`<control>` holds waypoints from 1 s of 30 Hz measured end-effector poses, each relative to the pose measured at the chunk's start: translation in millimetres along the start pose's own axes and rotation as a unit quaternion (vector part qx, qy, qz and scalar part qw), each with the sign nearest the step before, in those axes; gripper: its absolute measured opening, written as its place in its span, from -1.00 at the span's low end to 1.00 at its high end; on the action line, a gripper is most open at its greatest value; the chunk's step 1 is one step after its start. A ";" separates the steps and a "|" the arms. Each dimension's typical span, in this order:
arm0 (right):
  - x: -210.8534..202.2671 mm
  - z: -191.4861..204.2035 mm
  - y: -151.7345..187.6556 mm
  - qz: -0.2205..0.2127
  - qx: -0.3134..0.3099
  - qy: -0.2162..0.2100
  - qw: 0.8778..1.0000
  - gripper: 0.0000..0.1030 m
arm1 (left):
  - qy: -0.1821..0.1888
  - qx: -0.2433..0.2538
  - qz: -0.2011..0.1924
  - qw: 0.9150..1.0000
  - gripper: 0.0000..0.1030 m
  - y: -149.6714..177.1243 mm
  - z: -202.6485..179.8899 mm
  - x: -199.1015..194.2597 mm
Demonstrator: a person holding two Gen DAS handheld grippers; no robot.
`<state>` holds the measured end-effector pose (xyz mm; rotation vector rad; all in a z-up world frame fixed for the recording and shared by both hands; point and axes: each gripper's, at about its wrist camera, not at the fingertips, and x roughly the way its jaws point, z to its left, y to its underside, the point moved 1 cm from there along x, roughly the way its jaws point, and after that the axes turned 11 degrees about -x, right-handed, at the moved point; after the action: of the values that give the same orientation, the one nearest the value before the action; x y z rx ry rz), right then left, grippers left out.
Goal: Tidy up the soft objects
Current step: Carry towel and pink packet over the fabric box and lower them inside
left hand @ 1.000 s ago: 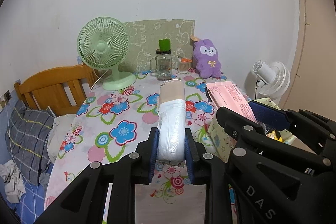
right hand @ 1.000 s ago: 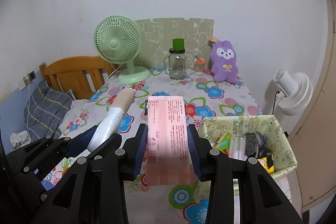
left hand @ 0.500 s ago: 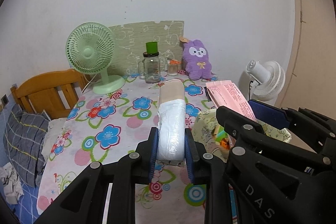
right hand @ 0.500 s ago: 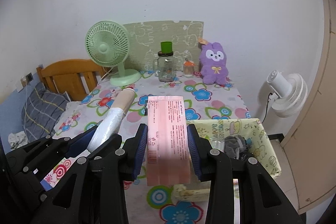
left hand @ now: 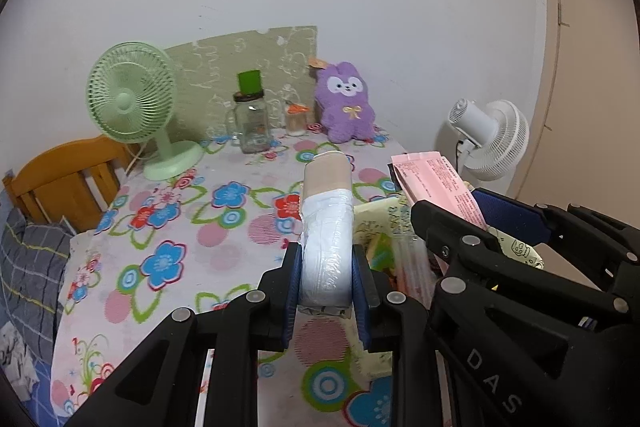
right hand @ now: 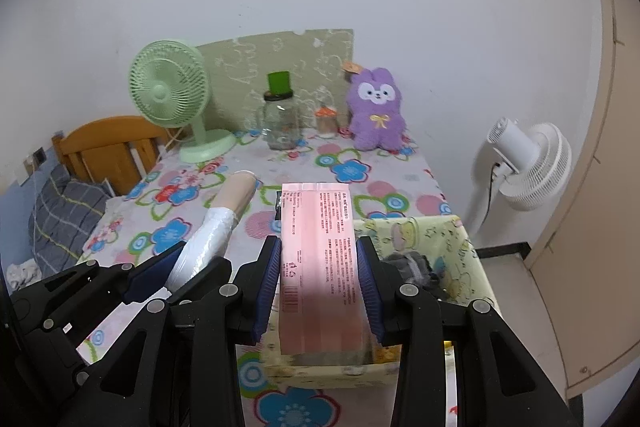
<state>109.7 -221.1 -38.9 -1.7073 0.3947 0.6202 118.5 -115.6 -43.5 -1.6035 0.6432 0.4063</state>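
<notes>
Holding both items above the near right part of the flowered table [left hand: 168,211], you have your left gripper [left hand: 326,281] clamped on the near end of a soft roll [left hand: 327,227], white plastic wrap over most of it and a bare beige end pointing away toward the far wall. Your right gripper [right hand: 319,281] is closed across the width of a flat pink packet [right hand: 318,267], printed face up, with its near end hanging just above the fabric bin [right hand: 460,239] that sits at the table's near right corner. That bin, pale yellow with cartoon prints, already holds a dark bundle and a few other things you can only half make out. Judging by how it keeps its line past the pads, the roll looks light and squashy but fairly firm along its length; the plastic skin is likely slick, so a grip near one end could let it swing or slide, and a hold closer to the middle would be steadier. The packet looks thin, light and bendy; pinched by its long edges it may bow, so keep the squeeze gentle and let it go low over the bin rather than from high up. Both loads appear to be headed for that bin, which looks like the sensible home for them. Far back, the purple plush rabbit [right hand: 376,109] stands against the wall, well apart, beside a glass jar [right hand: 281,125] and a green desk fan [right hand: 172,91].
</notes>
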 end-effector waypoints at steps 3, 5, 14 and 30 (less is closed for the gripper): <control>6.6 -10.8 2.9 0.007 0.008 0.006 1.000 -0.19 | 0.008 0.006 0.007 1.000 -0.56 0.1 -9.5 8.5; 9.3 -17.5 4.2 0.009 0.013 0.008 1.000 -0.19 | 0.009 0.008 0.010 1.000 -0.56 -0.8 -15.2 12.8; 19.1 -43.6 7.7 0.013 0.024 0.025 0.999 -0.19 | 0.028 0.022 0.020 0.999 -0.56 -1.9 -39.6 29.7; 52.1 -81.9 36.9 0.061 0.050 0.046 0.996 -0.19 | 0.049 0.039 0.085 0.994 -0.49 18.3 -71.9 78.6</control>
<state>145.8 -305.4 -87.6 -1.6281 0.5897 0.6022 160.8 -200.5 -95.3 -1.5061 0.8646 0.4229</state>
